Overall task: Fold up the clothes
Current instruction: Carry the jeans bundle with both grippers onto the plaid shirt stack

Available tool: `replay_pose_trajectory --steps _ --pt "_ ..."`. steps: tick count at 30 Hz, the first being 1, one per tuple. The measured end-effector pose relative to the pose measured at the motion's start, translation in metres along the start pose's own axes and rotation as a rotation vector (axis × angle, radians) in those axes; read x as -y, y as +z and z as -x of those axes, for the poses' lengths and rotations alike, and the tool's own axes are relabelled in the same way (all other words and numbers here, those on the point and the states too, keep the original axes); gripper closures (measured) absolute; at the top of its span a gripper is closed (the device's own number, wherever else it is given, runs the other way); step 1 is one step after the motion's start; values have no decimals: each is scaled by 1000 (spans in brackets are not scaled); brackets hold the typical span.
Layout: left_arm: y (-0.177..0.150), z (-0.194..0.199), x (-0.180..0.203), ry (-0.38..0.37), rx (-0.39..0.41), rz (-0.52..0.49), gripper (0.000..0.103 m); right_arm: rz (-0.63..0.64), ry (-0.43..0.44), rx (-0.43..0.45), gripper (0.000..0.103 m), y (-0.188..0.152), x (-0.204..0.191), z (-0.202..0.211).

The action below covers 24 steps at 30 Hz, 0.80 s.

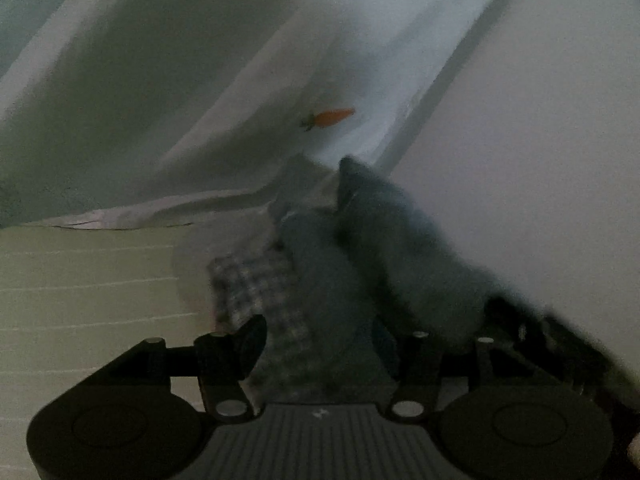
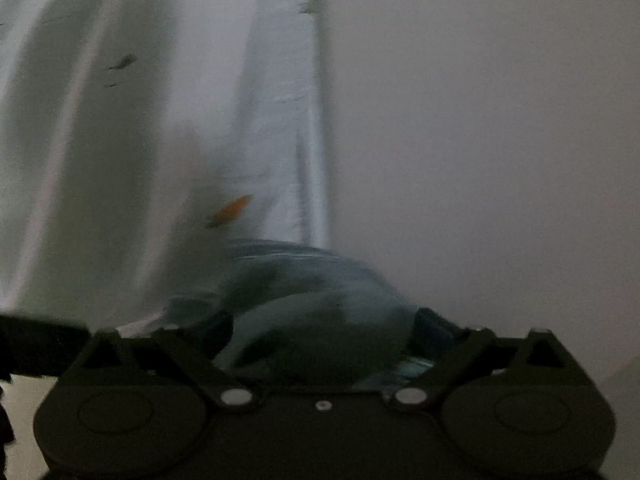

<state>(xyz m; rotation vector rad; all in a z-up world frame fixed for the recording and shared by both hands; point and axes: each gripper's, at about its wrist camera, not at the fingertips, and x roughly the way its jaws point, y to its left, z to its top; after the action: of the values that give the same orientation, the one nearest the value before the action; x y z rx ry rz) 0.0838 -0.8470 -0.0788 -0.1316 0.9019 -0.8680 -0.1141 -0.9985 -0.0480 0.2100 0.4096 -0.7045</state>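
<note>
Pale sheet (image 1: 224,80), printed with a small orange carrot (image 1: 330,117), hanging ahead of and above both pairs of jaws, with a plain wall to their right. Dark blue-grey garment (image 2: 304,320) heaped on the bed (image 1: 80,292) between and just ahead of the right gripper (image 2: 320,332), jaws spread wide and not pressing it; checked cloth (image 1: 256,280) beside it. Left gripper (image 1: 332,336) part-spread around the same heap, contact unclear. Likely soft, light and limp: best pinched at a hem or corner.

A pale curtain (image 1: 168,92) with a small orange carrot motif (image 1: 330,117) hangs beside a plain wall (image 1: 540,140).
</note>
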Motion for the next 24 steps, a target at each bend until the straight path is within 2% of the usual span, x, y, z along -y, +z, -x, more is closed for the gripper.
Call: replay_pose_trajectory --steps 2,5,9,10,11,12,15,20,23,24 --pt "7 -5 8 -38 3 8 43 -16 -48 -12 3 -2 5 4" --pt "16 -31 18 -92 -18 18 36 -63 -54 -40 2 -12 15 10" --pt "22 -72 20 -161 -98 123 36 -108 -72 -80 2 -21 23 6" --pt "22 -80 20 -181 -108 148 45 -113 -75 -86 2 -22 25 5" --pt "22 -85 21 -193 -114 161 61 -116 -79 -91 2 -23 25 5" --pt "22 -88 24 -177 -117 156 96 -118 -83 -93 2 -23 25 2" --pt "21 -76 29 -155 -94 126 98 -127 -103 -80 2 -22 26 6" --pt "17 -15 13 -273 -75 229 98 -143 -134 43 2 -5 29 45" --pt "7 17 3 -219 -16 194 98 -139 -117 108 1 8 28 59" --pt "2 16 -6 -187 -25 204 98 -135 -102 117 1 11 26 59"
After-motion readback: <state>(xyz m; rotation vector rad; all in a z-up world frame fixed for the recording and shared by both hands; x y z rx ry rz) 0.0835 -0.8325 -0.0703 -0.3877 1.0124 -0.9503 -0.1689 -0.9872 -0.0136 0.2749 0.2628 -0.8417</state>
